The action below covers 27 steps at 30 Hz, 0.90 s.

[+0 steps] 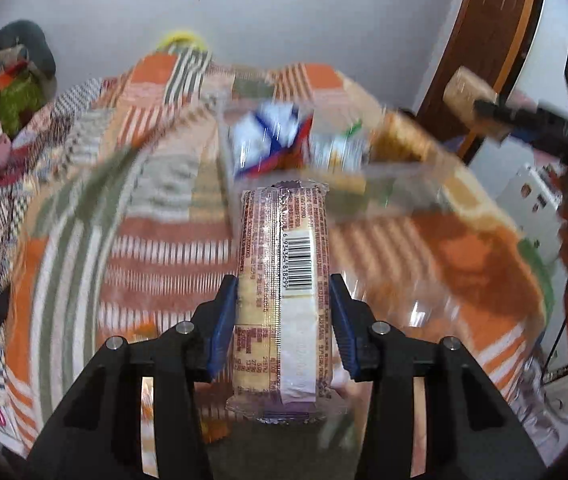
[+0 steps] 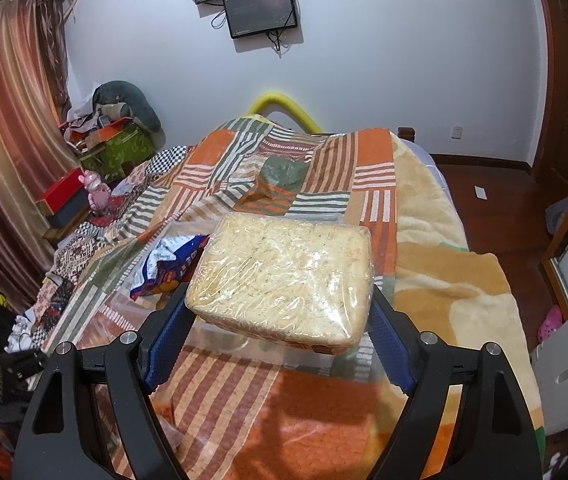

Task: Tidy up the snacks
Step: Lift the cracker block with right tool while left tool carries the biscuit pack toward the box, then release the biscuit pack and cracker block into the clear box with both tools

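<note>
My left gripper [image 1: 283, 280] is shut on a long clear-wrapped biscuit pack [image 1: 284, 264] with a barcode, its blue pads pressing on both long sides. The pack points at a clear plastic bin [image 1: 396, 168] on the bed, blurred, which holds a blue-and-white snack bag [image 1: 267, 136] and other packets. My right gripper [image 2: 279, 294] is shut on a plastic-wrapped block of dry noodles [image 2: 284, 272], held above the bin [image 2: 123, 304] beside the blue-and-white bag [image 2: 171, 264]. The left wrist view shows that noodle block [image 1: 468, 96] at the upper right.
An orange, striped patchwork blanket [image 2: 324, 168] covers the bed, with a yellow fleece blanket [image 2: 436, 240] along its right side. Boxes and bags are piled by the curtain [image 2: 99, 136] on the left. Wooden floor [image 2: 496, 208] and a door lie to the right. Two screens [image 2: 259, 4] hang on the wall.
</note>
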### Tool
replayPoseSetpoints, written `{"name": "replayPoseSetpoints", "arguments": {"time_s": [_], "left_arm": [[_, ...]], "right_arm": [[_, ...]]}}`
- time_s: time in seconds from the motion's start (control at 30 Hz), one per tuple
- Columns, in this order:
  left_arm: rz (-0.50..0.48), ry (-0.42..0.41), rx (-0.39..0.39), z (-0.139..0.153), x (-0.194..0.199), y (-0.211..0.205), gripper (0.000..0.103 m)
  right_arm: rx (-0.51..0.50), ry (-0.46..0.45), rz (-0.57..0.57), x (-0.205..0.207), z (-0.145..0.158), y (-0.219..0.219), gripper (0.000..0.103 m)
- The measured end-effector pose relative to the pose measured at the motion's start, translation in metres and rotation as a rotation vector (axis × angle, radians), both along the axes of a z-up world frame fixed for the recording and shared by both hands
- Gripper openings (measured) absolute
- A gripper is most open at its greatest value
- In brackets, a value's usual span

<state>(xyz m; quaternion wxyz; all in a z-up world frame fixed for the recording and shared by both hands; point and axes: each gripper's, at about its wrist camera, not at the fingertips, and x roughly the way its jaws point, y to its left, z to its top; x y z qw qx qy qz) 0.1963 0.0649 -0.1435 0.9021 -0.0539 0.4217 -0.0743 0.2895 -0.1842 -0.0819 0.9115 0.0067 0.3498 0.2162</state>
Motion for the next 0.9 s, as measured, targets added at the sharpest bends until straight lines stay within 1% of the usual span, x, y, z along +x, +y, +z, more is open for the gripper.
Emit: {"name": "replayPoseSetpoints", "arguments": {"time_s": [0.1,0.2,0.3,0.43,0.53,0.63,0.83,0.9], "left_arm": [[-0.003,-0.047,-0.022,0.02,0.022,-0.005,0.044],[-0.014,-0.094,0.005,0.033,0.048,-0.017,0.044],[-0.029,-0.103,0.009,0.038,0.073,-0.027,0.044],[-0.048,-0.09,0.0,0.034,0.111,-0.04,0.044],[-0.056,-0.058,0.002,0.023,0.138,-0.048,0.044],[-0.063,-0.034,-0.001,0.014,0.159,-0.054,0.044],[-0.065,-0.013,0.032,0.001,0.181,-0.063,0.044],[-0.046,-0.007,0.034,-0.001,0.182,-0.062,0.044]], "right_arm": [[-0.004,-0.007,0.0,0.007,0.0,0.003,0.08],[-0.007,-0.011,0.001,0.015,-0.002,0.008,0.08],[-0.011,-0.009,-0.001,0.028,-0.005,0.013,0.08],[-0.013,0.007,-0.006,0.047,-0.012,0.018,0.08],[-0.011,0.04,-0.001,0.063,-0.019,0.022,0.08],[-0.037,0.059,-0.002,0.074,-0.028,0.027,0.08],[-0.079,0.096,0.009,0.083,-0.043,0.032,0.081],[-0.067,0.111,0.015,0.084,-0.044,0.03,0.083]]}}
